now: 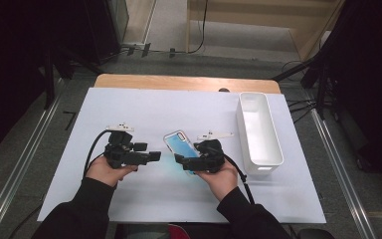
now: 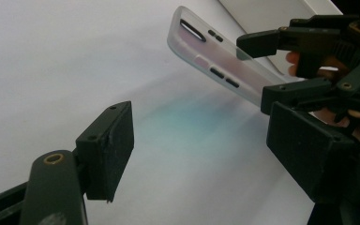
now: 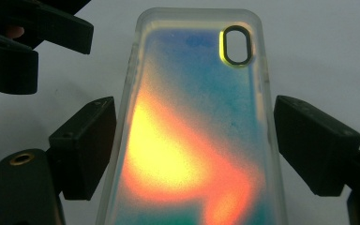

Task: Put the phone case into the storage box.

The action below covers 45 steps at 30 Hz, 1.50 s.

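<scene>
Phone case point(image 1: 180, 144) lifted clear of the worktop point(image 1: 144, 107), gripped by the right hand-held gripper point(image 1: 180, 160) near the middle of the white sheet, tilted with its camera-hole end up and away from the person. In the right gripper view, same case point(image 3: 192, 140) translucent with blue, yellow and orange colouring, flanked by two black jaws set narrow against its long edges; right pad close on the rim, left pad appearing to touch, contact on that side hard to confirm. In the left gripper view, case point(image 2: 215, 61) seen edge-on, frosted, button slots showing, pinched at its lower end by the other gripper point(image 2: 267, 70)

Left hand-held gripper point(image 1: 156, 156) just beside the case on its left, pointing towards it, jaws spread wide with nothing between them, bare worktop beyond

White rectangular bin point(image 1: 258, 130) standing at the right of the sheet, well apart from the case, apparently with nothing inside

Judged progress: pick-up done, case secure in the air. Left to do, most likely: a hand-over to the open left gripper or a placing into the bin; neither begun
</scene>
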{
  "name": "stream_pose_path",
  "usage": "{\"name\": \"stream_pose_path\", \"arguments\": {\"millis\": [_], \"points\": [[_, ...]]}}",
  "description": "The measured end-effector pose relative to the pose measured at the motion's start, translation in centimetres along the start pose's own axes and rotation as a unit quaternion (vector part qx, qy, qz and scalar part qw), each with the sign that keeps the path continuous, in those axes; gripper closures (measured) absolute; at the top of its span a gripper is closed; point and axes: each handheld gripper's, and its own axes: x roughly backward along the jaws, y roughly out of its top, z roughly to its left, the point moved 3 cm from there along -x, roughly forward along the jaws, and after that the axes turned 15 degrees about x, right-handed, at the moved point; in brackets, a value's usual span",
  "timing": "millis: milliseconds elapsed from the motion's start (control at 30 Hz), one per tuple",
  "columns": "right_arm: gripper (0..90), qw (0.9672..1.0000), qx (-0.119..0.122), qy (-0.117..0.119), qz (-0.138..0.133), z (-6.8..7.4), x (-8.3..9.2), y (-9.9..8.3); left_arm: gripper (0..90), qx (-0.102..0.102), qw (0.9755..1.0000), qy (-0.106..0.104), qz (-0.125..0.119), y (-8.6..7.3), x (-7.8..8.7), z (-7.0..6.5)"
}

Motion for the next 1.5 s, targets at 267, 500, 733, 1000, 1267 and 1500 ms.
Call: {"name": "stream_pose_path", "arguments": {"millis": [267,500,733,1000,1267,1500], "points": [[15.1,0.9998,-0.009,-0.018,-0.006,0.2,-0.5,-0.3,23.2,0.019,0.9998,-0.001,0.004,1.2,-0.2,-0.1],[15.1,0.9993,-0.008,-0.033,-0.013,0.3,-1.0,-0.3,23.2,0.026,0.9997,0.003,0.002,2.0,-0.3,-0.1],[15.1,0.9987,-0.016,-0.038,-0.029,0.9,-1.8,-0.3,23.2,0.037,0.9993,0.004,-0.006,2.7,-0.5,0.0],[15.1,0.9983,-0.023,-0.036,-0.039,1.4,-2.8,-0.4,23.2,0.040,0.9991,0.006,-0.014,3.4,-0.6,-0.1],[15.1,0.9969,-0.030,-0.041,-0.060,2.0,-3.7,-0.5,23.3,0.042,0.9989,0.012,-0.019,3.8,-0.9,-0.1],[15.1,0.9946,-0.047,-0.046,-0.080,2.3,-4.2,-0.6,23.3,0.045,0.9982,0.031,-0.023,4.2,-1.3,0.2]]}}
